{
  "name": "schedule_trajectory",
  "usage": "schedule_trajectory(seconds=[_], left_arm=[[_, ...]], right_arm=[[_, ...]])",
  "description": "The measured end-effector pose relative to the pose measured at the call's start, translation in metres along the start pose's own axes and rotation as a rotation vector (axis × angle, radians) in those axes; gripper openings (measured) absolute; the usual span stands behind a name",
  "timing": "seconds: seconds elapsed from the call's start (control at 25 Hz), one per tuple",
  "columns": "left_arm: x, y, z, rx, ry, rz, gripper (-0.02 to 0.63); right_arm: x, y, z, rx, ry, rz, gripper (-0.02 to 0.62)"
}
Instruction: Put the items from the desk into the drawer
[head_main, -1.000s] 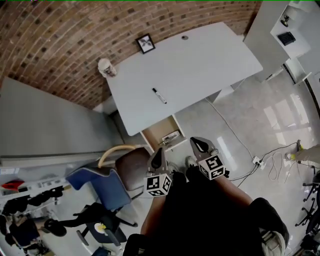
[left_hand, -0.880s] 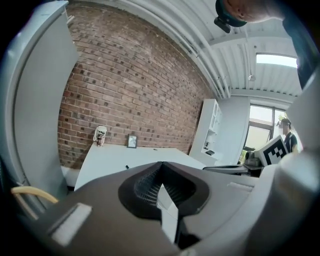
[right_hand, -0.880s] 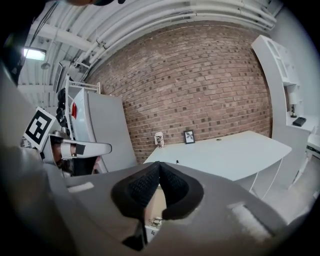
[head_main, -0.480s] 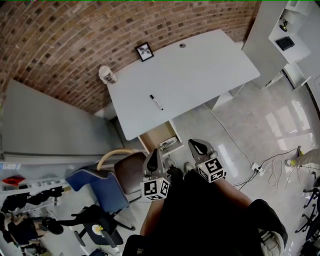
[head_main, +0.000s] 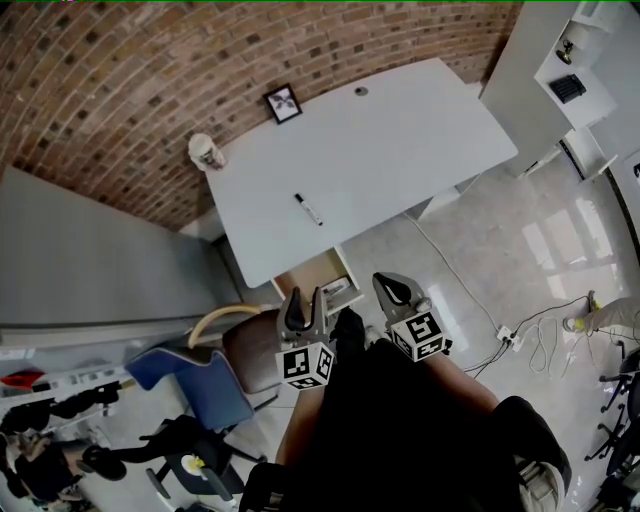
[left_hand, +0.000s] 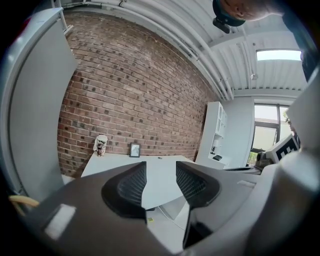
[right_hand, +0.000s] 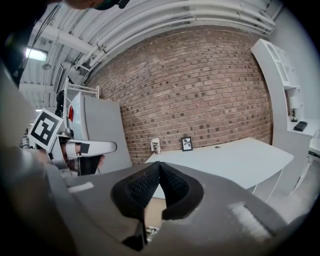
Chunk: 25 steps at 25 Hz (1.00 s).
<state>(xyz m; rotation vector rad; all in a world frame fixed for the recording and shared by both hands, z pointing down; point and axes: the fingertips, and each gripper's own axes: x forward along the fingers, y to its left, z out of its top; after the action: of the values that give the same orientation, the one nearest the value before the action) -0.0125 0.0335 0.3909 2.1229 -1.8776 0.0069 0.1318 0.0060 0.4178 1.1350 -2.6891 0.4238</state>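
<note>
— Seeing the pen (head_main: 308, 209)?
— Lying on the surface (head_main: 400, 130) near its front edge, above the open drawer (head_main: 313, 272).
— Jaws?
— Just now spreading on the left gripper (head_main: 305, 301), holding nothing; pressing together, empty, on the right gripper (head_main: 398, 290).

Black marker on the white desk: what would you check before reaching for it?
1. Left gripper open: ok, jaws have just been opening, nothing between them.
2. Right gripper empty: ok, jaws together on nothing.
3. Black marker free to grab: ok, lies alone mid-desk.
4. Wooden drawer open: ok, pulled out under the white desk's near edge.
5. Room left in drawer: cannot tell.
</note>
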Motion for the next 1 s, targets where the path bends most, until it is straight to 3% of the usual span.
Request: schedule_trajectory(seconds=[0.4, 1.0], left_arm=[[0.08, 0.036, -0.006, -0.048, 0.101, -0.008, 0.223], [0.221, 0.102, -0.063, -0.118, 0.307, 0.034, 0.255]], right_arm=[[0.058, -0.024, 0.014, 0.004, 0.037, -0.034, 0.005], [0.14, -0.06, 0.011, 0.034, 0.122, -0.072, 0.005]])
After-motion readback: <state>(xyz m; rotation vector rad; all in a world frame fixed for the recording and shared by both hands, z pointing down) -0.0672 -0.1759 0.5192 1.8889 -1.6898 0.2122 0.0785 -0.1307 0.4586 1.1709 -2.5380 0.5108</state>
